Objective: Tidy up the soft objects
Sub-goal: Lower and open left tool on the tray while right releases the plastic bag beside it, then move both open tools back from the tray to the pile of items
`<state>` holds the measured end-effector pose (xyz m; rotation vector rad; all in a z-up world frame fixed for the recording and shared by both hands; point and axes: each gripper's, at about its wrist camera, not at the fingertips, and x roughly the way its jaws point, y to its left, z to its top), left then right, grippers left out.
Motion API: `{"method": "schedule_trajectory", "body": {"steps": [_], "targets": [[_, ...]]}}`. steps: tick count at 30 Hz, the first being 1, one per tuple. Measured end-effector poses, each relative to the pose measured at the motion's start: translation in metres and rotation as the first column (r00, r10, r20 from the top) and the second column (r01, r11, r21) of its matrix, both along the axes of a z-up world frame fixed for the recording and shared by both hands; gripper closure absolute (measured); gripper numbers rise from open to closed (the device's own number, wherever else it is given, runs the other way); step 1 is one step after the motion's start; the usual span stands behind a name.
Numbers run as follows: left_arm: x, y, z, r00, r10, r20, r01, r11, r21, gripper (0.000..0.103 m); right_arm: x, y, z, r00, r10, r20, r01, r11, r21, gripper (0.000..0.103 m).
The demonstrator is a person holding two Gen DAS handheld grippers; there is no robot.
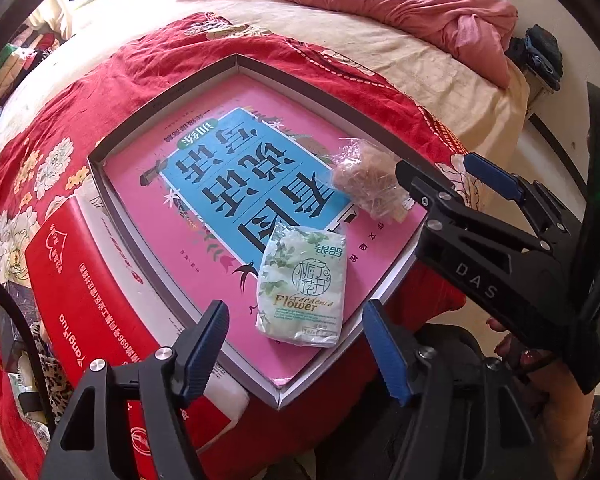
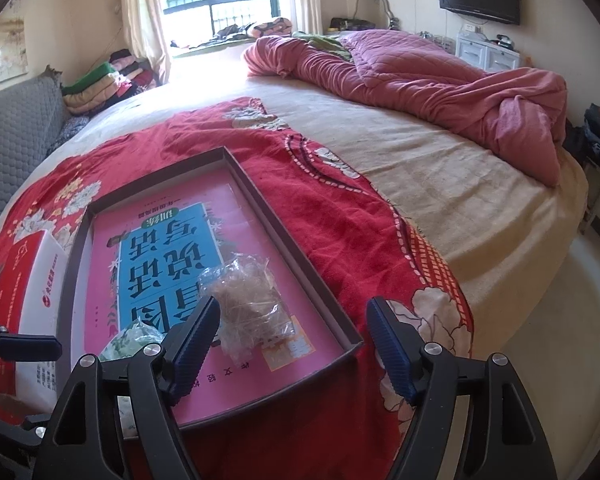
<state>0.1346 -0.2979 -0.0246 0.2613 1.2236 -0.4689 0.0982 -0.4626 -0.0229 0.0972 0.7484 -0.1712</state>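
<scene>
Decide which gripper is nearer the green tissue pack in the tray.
Left. The left gripper hangs open right over the green tissue pack; the right gripper sits off to its side, nearer the clear bag.

Ahead of left claw [image 1: 296,350]: tissue pack [image 1: 302,286], open air above.
Beside it: red carton [image 1: 100,300] blocks leftward.
Right claw [image 2: 294,344]: tray rim [image 2: 350,342] between tips, bare bed [image 2: 440,184] beyond.

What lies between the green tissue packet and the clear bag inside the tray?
Only bare book cover: in the left wrist view, a strip of it separates the green tissue packet from the clear bag.
</scene>
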Motion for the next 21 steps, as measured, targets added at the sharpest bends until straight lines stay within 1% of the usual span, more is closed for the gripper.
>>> {"method": "schedule_trajectory", "body": {"steps": [3, 10, 15, 21], "targets": [[-0.004, 0.005, 0.007, 1.0, 0.015, 0.012, -0.014, 0.999, -0.034, 0.031, -0.005, -0.003, 0.004, 1.0, -0.02, 0.023, 0.02, 1.0, 0.014, 0.026], [-0.022, 0.02, 0.031, 0.994, 0.049, 0.101, -0.039, 0.994, -0.097, 0.026, -0.014, -0.001, 0.014, 0.997, -0.049, 0.054, 0.049, 0.999, 0.004, 0.025], [-0.03, 0.033, 0.04, 0.99, 0.075, 0.123, -0.06, 0.991, -0.121, 0.024, -0.024, 0.006, 0.028, 0.993, -0.058, 0.105, 0.059, 0.998, -0.009, 0.025], [-0.036, 0.055, 0.046, 0.985, 0.119, 0.127, -0.1, 0.984, -0.147, 0.023, -0.031, 0.018, 0.04, 0.99, -0.055, 0.131, 0.06, 0.998, -0.031, 0.025]]}}
